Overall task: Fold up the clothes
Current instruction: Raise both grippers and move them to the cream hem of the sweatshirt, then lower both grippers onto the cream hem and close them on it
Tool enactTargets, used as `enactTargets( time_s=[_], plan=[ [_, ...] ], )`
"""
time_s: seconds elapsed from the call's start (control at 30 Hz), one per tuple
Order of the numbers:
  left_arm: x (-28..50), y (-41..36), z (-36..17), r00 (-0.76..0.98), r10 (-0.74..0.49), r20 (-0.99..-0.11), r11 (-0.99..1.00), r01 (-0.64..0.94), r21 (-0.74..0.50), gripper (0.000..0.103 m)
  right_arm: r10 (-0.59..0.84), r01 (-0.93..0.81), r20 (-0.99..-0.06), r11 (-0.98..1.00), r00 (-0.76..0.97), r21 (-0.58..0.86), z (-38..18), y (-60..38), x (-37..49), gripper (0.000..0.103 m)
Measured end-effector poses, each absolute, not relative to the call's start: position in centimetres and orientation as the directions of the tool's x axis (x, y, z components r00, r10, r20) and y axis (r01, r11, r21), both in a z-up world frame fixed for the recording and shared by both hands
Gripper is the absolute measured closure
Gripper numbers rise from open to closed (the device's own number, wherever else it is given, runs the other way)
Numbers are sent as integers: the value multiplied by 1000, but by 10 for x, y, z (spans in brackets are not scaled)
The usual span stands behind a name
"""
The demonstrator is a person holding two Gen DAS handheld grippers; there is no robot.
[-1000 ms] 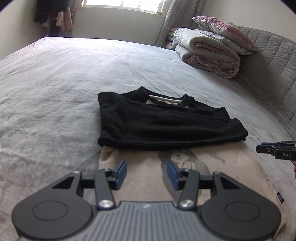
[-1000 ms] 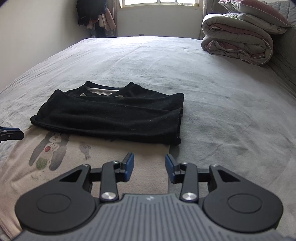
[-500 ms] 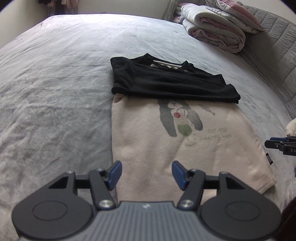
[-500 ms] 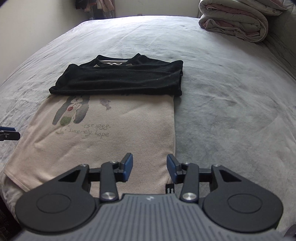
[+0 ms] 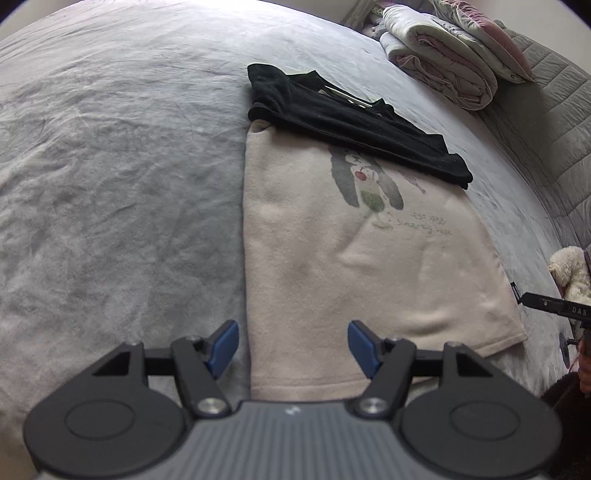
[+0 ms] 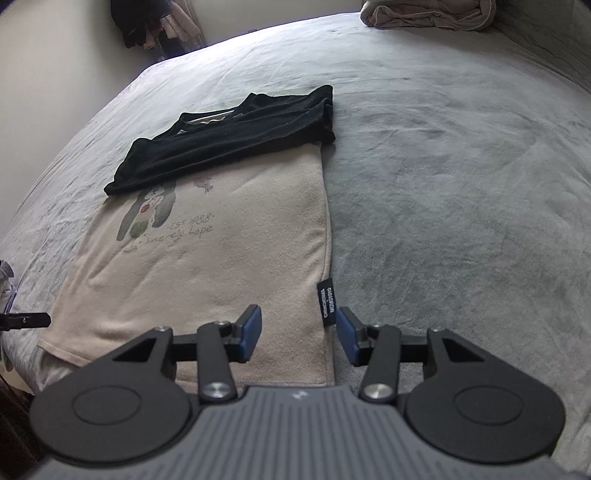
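Observation:
A cream garment [image 5: 369, 266] [image 6: 207, 266] with a printed dog figure lies flat on the grey bed. A folded black garment [image 5: 354, 118] [image 6: 229, 136] rests across its far end. My left gripper [image 5: 293, 347] hovers over the cream garment's near left corner, its jaws opening, pads apart with the cloth's edge below them and nothing gripped. My right gripper [image 6: 299, 334] hovers over the near right corner beside a small black label [image 6: 327, 302], jaws also opening, nothing pressed between the pads. The right gripper's tip [image 5: 554, 306] shows at the left view's right edge.
The grey bedspread [image 5: 110, 184] [image 6: 461, 184] stretches wide on both sides. Folded quilts and a pillow [image 5: 450, 62] sit at the far right by a padded headboard [image 5: 546, 122]. A white plush toy [image 5: 570, 269] lies at the right edge. Clothes hang in the far corner [image 6: 155, 18].
Both grippers drew back from the black garment toward the cream garment's near hem and tilted down. Their jaws have widened. The whole cream garment has come into view.

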State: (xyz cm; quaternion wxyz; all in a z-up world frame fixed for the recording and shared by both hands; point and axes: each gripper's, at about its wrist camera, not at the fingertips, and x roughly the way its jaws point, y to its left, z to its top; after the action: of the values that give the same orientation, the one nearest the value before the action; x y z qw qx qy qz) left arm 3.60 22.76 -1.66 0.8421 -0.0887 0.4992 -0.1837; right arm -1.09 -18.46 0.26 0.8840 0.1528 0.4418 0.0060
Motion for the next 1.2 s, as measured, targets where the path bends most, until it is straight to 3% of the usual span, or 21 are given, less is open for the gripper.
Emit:
enactTargets(
  time_s=[0.2,0.9,1.2],
  plan=[
    [29,223,-28,452,-394,-800,916,266,-301,36,182,177,-777,919,602,353,-7,-195,-10,54],
    [22,221,-27,443,-406,-799,909,284,-304,37,157,105,-810,960,565,259,-14,-170,-10,48],
    [23,229,-29,406,-475,-781,879,269,-395,38,202,95,-811,949,549,301,-15,-172,-11,47]
  ],
)
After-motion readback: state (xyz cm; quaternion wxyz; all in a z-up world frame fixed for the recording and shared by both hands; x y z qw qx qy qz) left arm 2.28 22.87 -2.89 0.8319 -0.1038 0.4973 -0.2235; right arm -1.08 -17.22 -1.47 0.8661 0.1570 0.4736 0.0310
